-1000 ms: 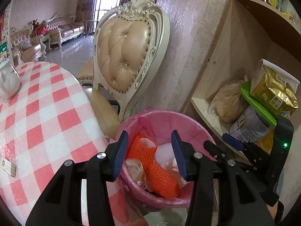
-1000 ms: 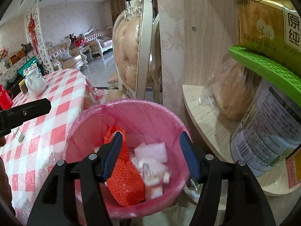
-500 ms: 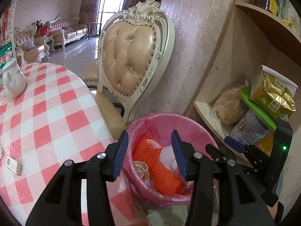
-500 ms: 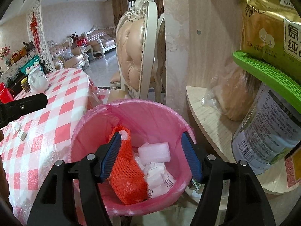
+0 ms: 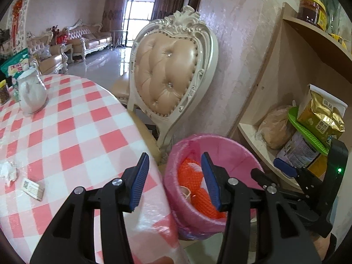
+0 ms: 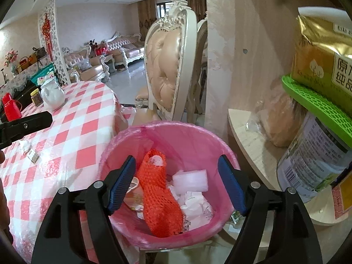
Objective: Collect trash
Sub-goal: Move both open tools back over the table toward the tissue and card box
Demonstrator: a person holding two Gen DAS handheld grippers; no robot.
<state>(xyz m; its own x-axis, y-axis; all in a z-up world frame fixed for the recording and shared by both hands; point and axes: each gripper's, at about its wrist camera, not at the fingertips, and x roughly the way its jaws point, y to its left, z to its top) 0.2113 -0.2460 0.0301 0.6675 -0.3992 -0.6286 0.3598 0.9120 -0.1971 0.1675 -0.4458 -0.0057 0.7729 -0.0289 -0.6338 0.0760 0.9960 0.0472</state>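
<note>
While both grippers hang over the table edge, we see the round bin lined with a pink plastic bag [image 6: 198,136] standing on the floor between the table covered in a red-and-white checked plastic cloth [image 5: 72,132] and the curved pale wooden corner shelf [image 6: 248,132]. Our right gripper [image 6: 177,183] sits right above the bin mouth, blue pads well apart and opening wider, nothing between them. Our left gripper [image 5: 173,179] hangs over the gap where table edge meets bin rim, jaws partly spread, empty too. Inside the bin we count an orange mesh net bag [image 6: 160,202] lying slantwise, a pale pink foam block [image 6: 191,181] beside it, crumpled white paper [image 6: 193,204] under that, and a small paper cup [image 6: 133,187] at the left wall. On the cloth a crumpled white tissue [image 5: 7,172] and a small flat card box with a QR code [image 5: 33,188] lie near each other, close to the left edge of the left view, well apart from the bin. A white ceramic teapot [image 5: 32,94] stands farther back on the table. A cream carved chair with tufted peach leather back [image 5: 171,74] stands just behind the bin. The shelf holds a bagged brown loaf [image 5: 276,129], a labelled tin with a green mesh lid [image 6: 316,160] and a gold foil pouch [image 5: 319,114] on top.
</note>
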